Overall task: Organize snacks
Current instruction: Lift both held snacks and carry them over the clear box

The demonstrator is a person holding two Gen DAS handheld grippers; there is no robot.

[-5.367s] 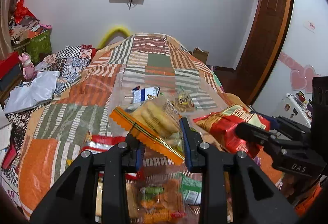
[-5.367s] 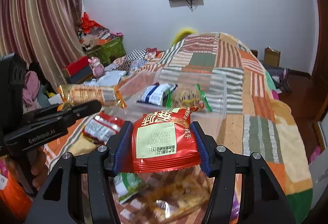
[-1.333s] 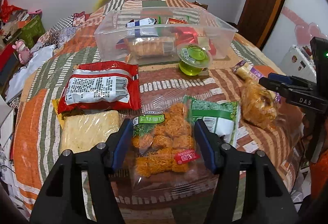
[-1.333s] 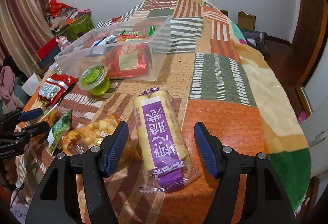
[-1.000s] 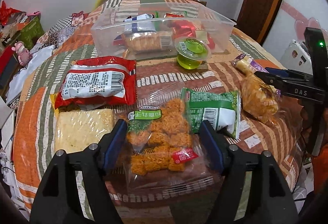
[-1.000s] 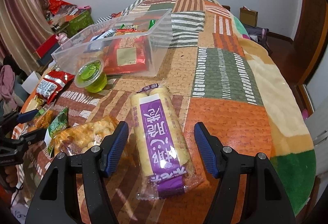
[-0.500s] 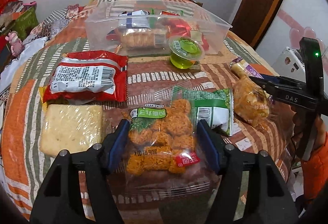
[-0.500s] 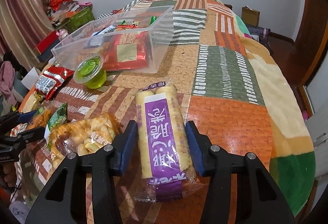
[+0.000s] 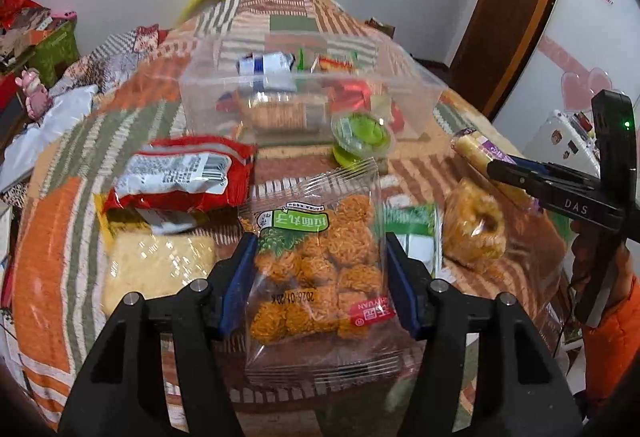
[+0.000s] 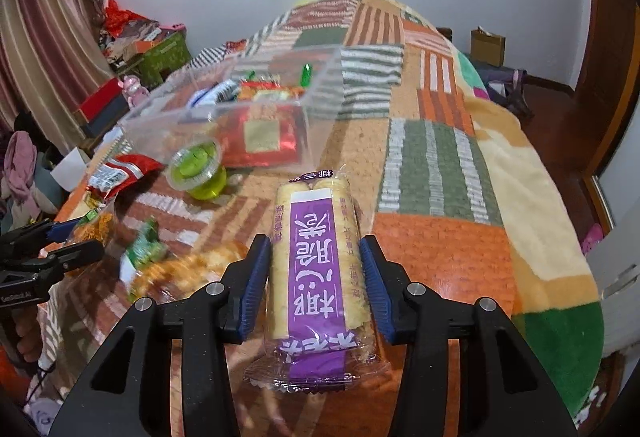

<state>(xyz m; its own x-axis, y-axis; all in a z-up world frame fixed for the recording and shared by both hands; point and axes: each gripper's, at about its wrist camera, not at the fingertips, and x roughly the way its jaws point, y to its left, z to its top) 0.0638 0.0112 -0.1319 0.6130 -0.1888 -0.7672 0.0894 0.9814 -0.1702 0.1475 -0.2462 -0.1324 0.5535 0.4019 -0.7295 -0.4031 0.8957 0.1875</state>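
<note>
Grip is the thing that has changed. A second ago both pairs of tongs stood open around their packets; the jaws of both have just been closing, and each now has a packet between them. The right gripper [image 10: 314, 283] is clenched on the purple packet of rice rolls [image 10: 316, 269], low in the middle of its own frame, with the blue pads against both long sides. The left gripper [image 9: 318, 279] has its pads against the edges of the clear bag of orange noodle balls [image 9: 320, 257], low in the middle of its frame, so I judge that it grasps the bag. The top of this bag now stands up in front of the green jelly cup [image 9: 362, 137], where half a second ago it lay flat, so it seems to be lifted a little.

For the task this means two more snacks are ready to go to the clear plastic box [image 9: 400, 77], in the upper middle of both frames, which already holds several packets. Left on the patchwork blanket [image 10: 432, 165] are the red packet [image 9: 180, 177], the pale cracker pack [image 9: 156, 269], the green packet [image 9: 416, 233], the bag of golden puffs [image 9: 474, 233] and the jelly cup.
</note>
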